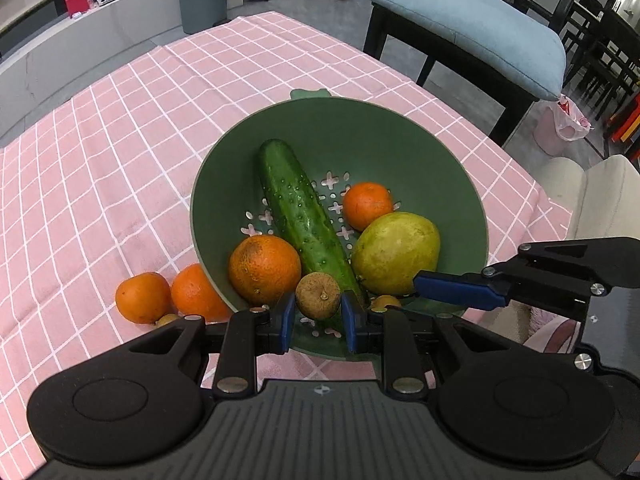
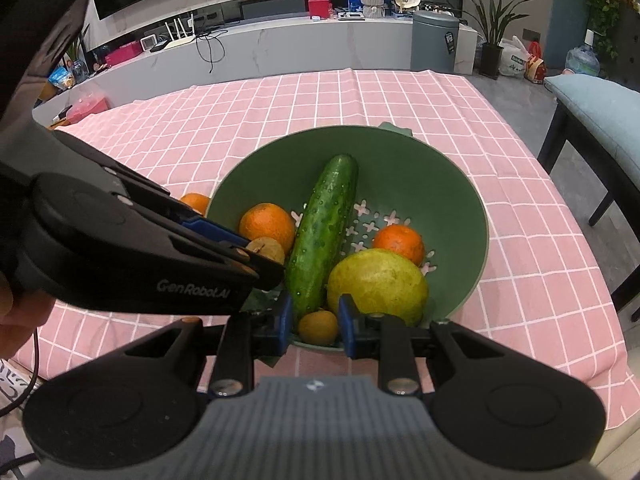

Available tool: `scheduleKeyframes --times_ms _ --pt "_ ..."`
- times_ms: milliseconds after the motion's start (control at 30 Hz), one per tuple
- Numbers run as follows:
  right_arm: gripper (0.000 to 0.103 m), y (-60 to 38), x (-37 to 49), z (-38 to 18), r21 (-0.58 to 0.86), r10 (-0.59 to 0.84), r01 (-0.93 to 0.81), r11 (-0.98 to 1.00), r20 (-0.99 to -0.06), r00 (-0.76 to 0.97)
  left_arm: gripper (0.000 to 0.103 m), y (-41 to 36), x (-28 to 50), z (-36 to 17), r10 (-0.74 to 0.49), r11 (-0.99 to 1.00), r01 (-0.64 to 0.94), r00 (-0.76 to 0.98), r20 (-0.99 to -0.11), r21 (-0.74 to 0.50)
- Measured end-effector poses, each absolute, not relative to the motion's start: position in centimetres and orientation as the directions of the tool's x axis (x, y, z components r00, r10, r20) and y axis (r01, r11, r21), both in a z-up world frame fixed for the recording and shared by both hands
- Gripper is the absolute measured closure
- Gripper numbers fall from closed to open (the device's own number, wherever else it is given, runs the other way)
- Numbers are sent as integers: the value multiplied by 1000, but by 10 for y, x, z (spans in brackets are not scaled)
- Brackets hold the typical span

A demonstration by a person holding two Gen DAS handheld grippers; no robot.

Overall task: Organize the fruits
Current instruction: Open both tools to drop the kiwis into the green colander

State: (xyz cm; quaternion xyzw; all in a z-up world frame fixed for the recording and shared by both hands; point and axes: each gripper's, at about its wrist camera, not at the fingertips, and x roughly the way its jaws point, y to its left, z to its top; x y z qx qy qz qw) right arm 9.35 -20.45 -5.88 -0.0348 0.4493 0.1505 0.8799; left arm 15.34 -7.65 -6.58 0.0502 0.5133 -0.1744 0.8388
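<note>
The left gripper (image 1: 318, 318) has its blue fingers (image 1: 286, 322) closed on a small brown round fruit (image 1: 318, 295), held over the near rim of the green colander bowl (image 1: 360, 136). The right gripper (image 2: 313, 326) grips a second small brown fruit (image 2: 318, 327) the same way, just above the bowl's edge at 6 o'clock.

Inside the bowl lie a cucumber (image 1: 300, 216) running from 12 to 6 o'clock, a large orange (image 1: 264, 268) at 8 o'clock, a smaller orange (image 1: 367, 205) at 2 o'clock and a yellow-green mango-like fruit (image 1: 396, 254) at 4 o'clock, touching the small orange.

Only the left wrist view shows both oranges (image 1: 142, 297) lying on the pink checked cloth outside the bowl at 8 o'clock, side by side, the nearer one touching the bowl wall; a bit of another brown fruit (image 1: 166, 320) peeps out beside them. The right wrist view shows just a sliver of one of them, since the left gripper's body blocks that side. The right view alone shows a hand (image 2: 12, 320) at the left edge and the bench (image 2: 540, 240) right edge with a chair close beyond it.

The bowl sits near the bench's right edge. The cloth stretches bare from 9 through 12 o'clock, giving wide room there; on the right the margin is narrow
</note>
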Motion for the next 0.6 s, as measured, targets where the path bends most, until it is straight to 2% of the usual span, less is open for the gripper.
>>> scheduleKeyframes --times_ms 200,333,533,567,600 --pt "81 -206 95 -60 80 229 -281 956 -802 551 76 -76 156 -70 -242 936 338 411 -879 -100" --pt "70 -207 96 -61 78 219 -267 961 -801 557 71 -73 157 -70 -249 938 330 417 -874 -110" --pt "61 -208 96 -61 62 199 -251 966 -798 569 68 -70 156 -69 -259 935 335 429 -865 -114" --pt "55 -208 96 -60 55 192 -248 967 -797 572 62 -69 155 -68 -263 935 335 434 -862 -116" --pt "50 -208 95 -60 55 194 -250 967 -795 574 50 -68 154 -66 -274 933 335 439 -855 -127"
